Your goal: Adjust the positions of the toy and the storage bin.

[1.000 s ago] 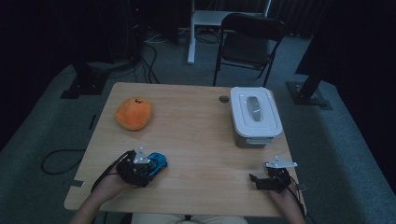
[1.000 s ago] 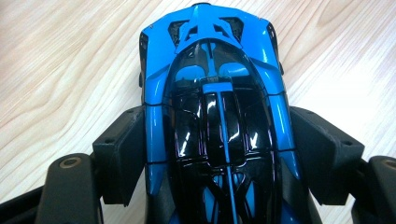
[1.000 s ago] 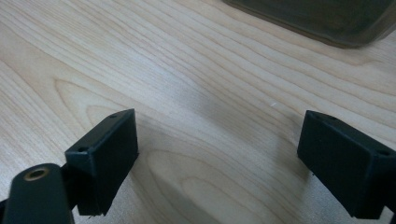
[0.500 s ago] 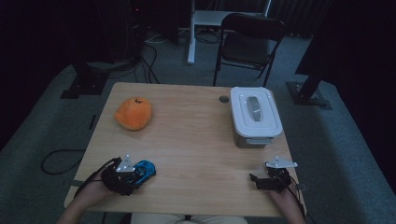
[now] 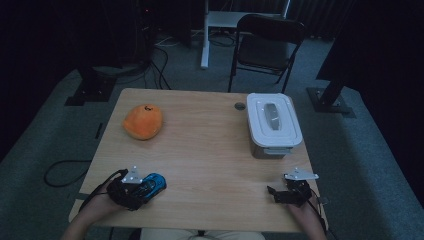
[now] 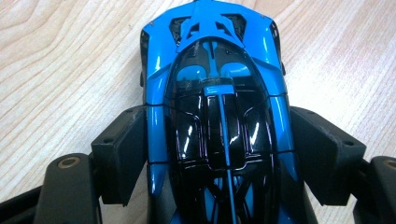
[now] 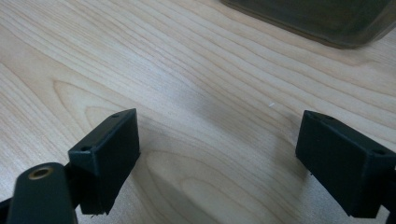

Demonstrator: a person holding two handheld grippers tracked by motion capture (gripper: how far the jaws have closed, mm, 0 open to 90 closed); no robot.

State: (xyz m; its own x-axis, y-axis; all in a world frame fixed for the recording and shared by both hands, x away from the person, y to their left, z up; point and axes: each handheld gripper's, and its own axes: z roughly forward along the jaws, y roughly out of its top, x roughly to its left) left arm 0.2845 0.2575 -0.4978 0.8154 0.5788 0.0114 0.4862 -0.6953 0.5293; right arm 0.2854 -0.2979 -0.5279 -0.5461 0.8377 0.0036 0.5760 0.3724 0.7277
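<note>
The blue toy car (image 6: pixel 215 107) sat near the front left corner of the desk (image 5: pixel 210 150), gripped across its middle by the left gripper (image 5: pixel 135 187), whose two black jaws pressed flat against the car's flanks in the left gripper view. The car's nose pointed away from the hand, toward the middle of the desk. Its shell looked like hard, glossy plastic or painted metal: stiff, probably light, and likely slippery on the curved sides, so the hold across the waist, where the flanks ran nearly parallel, seemed the soundest place to take it; a grip farther forward on the tapering nose would probably squeeze it out. Its wheels, hidden under the body, would likely let it roll if set down on a tilt. The right gripper (image 5: pixel 292 192) rested near the front right corner with its jaws spread wide and nothing between them, bare wood showing in the gap. A white lidded container (image 5: pixel 272 122) stood toward the far right edge, and an orange plush fruit (image 5: pixel 143 121) lay toward the far left, both well apart from the car.
</note>
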